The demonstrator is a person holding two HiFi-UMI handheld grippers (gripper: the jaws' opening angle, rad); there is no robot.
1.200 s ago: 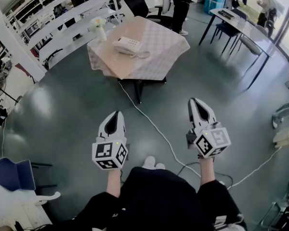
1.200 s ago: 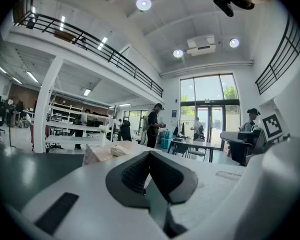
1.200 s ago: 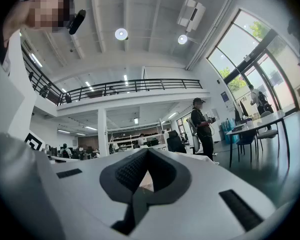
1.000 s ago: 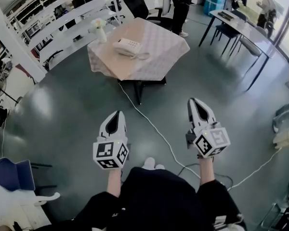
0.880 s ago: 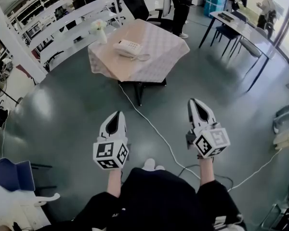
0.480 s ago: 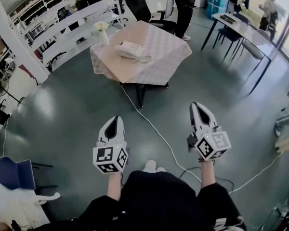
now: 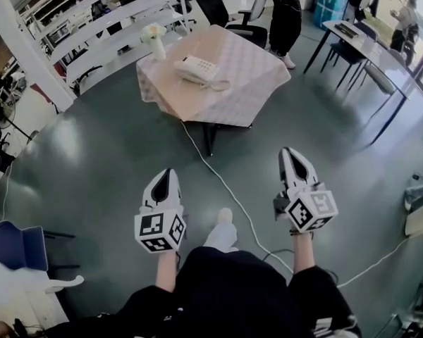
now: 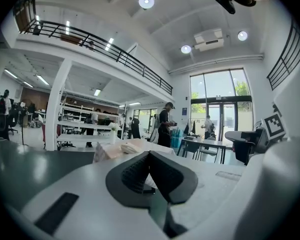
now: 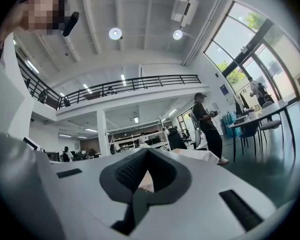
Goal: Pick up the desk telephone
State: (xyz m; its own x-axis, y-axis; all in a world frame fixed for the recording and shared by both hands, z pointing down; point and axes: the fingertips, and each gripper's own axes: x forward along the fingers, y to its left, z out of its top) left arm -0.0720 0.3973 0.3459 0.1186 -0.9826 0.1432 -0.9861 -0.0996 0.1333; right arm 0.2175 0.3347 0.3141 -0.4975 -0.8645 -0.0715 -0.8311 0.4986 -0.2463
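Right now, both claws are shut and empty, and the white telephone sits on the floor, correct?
Not quite: the head view shows the telephone sitting on the cloth-covered table, not on the floor. The left claw and right claw are indeed shut and empty.

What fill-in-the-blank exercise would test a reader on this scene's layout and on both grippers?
1. The desk telephone rests on a table covered with a ___.
2. The fingers of the left gripper and the right gripper are ___.
3. On the same table stands a vase holding a ___.
4. A white ___ trails over the floor from under the table toward the person.

Missing words: cloth; shut; flower; cable.
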